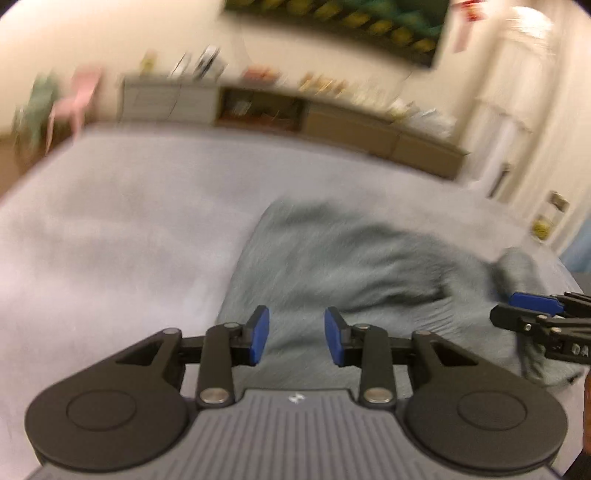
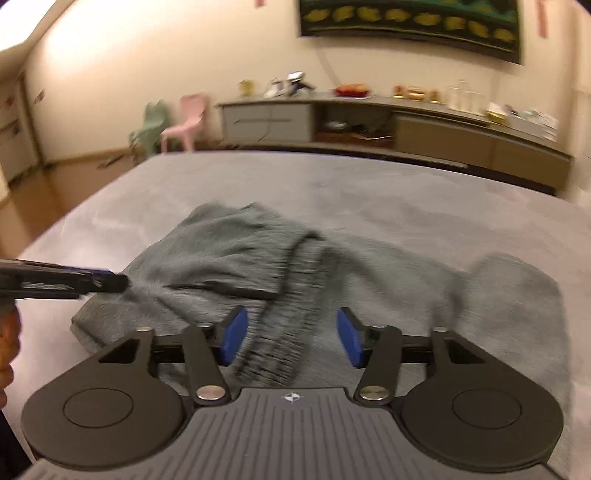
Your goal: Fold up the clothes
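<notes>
My right gripper (image 2: 291, 341), fingers spread, straddles the grey garment (image 2: 258, 258) on the bed (image 2: 369, 184); waistband runs 12-to-6 btwn them. Left gripper (image 1: 296, 336), spread, empty, w/ cloth toward 1 o'clock.

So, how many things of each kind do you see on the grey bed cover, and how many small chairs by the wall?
Grey-green knitted garment: 1
Pink plastic chair: 1
Pale green plastic chair: 1
Total: 3

left view smeared, sideboard (image 1: 332, 122) clutter unreadable, wall hanging (image 2: 410, 26) cut off
</notes>
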`<state>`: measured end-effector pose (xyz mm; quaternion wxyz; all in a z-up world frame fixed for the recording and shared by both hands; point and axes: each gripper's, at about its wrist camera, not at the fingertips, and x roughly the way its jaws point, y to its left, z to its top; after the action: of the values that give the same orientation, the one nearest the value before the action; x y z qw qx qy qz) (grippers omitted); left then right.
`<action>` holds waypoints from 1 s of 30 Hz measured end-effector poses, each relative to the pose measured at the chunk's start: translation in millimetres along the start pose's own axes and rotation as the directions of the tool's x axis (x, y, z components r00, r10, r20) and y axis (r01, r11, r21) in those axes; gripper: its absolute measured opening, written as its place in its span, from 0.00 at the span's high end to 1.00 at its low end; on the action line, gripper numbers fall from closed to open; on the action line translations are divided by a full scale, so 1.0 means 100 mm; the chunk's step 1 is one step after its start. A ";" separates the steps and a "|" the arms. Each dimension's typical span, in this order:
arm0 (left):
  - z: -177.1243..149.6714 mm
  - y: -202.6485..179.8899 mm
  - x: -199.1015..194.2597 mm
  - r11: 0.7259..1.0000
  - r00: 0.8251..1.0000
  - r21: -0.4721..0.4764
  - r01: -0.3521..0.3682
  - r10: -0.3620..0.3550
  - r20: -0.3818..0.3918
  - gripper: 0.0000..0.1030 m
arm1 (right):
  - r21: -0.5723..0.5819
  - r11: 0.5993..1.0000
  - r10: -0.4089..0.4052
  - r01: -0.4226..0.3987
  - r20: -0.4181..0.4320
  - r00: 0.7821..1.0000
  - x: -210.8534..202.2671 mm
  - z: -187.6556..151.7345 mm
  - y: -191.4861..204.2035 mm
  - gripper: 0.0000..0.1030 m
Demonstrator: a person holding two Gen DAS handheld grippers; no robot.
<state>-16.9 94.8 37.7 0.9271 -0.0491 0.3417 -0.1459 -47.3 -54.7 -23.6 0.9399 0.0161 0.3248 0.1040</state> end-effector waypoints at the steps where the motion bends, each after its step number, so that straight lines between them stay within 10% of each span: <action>1: 0.01 -0.10 -0.03 0.999 0.999 0.025 0.035 -0.036 0.017 0.64 | 0.015 1.000 -0.018 0.018 0.000 1.000 -0.13 -0.06 -0.09 0.35; 5: -0.04 -0.58 0.14 0.982 0.988 0.113 0.152 -0.150 -0.023 0.63 | 0.081 0.994 -0.073 0.076 -0.041 0.996 -0.30 -0.34 -0.44 0.35; 8: -0.19 -0.89 0.46 0.979 0.989 0.174 0.110 -0.090 -0.119 0.60 | 0.114 0.991 -0.065 0.072 -0.063 0.996 -0.23 -0.53 -0.60 0.35; 14: 0.08 -1.07 0.40 0.987 0.985 0.071 0.141 -0.133 -0.110 0.53 | 0.097 0.992 -0.091 0.083 0.084 0.992 -0.66 -0.52 -0.78 0.21; 21: 0.36 -1.89 1.29 0.951 0.916 0.048 0.306 -0.280 -0.287 0.46 | -0.003 0.998 -0.055 0.055 0.043 0.998 -0.65 -0.71 -0.71 0.24; 23: 0.34 -2.09 1.58 0.949 0.900 0.045 0.311 -0.279 -0.334 0.51 | -0.041 0.995 -0.086 0.086 0.019 0.996 -0.58 -0.79 -0.70 0.63; 26: 0.27 -2.23 1.73 0.941 0.891 0.058 0.334 -0.295 -0.346 0.93 | -0.038 0.995 -0.091 0.092 0.046 0.995 -0.62 -0.82 -0.75 0.90; 30: 0.42 -2.10 1.43 0.935 0.905 0.064 0.348 -0.317 -0.283 0.95 | -0.054 0.997 -0.047 0.052 0.094 0.994 -0.78 -0.75 -0.69 0.97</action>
<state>64.3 -149.3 21.3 0.8351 -0.0339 0.4417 -0.3262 -140.7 -141.4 -42.2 0.9563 -0.0138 0.2782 0.0889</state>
